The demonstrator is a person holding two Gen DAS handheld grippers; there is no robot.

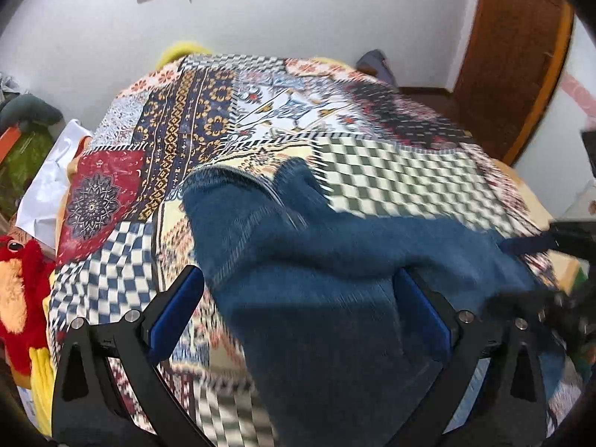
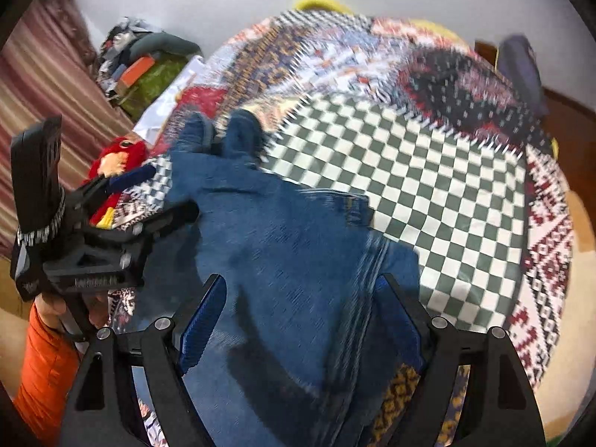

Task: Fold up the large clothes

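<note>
A pair of blue jeans (image 1: 316,279) lies on a patchwork bedspread (image 1: 391,171), legs pointing toward the far wall. My left gripper (image 1: 298,313) is open, its blue-padded jaws wide apart over the near end of the jeans. In the right wrist view the jeans (image 2: 283,253) run from the near edge to the far left, and my right gripper (image 2: 301,316) is open with its jaws spread over the denim. The left gripper also shows in the right wrist view (image 2: 164,193), open at the jeans' left edge. Both views are motion-blurred.
The bedspread (image 2: 428,193) covers a bed against a white wall. A red and orange plush toy (image 1: 18,290) and white bag (image 1: 48,182) lie at the bed's left side. A wooden door (image 1: 514,56) stands at the right. A clutter pile (image 2: 141,63) sits far left.
</note>
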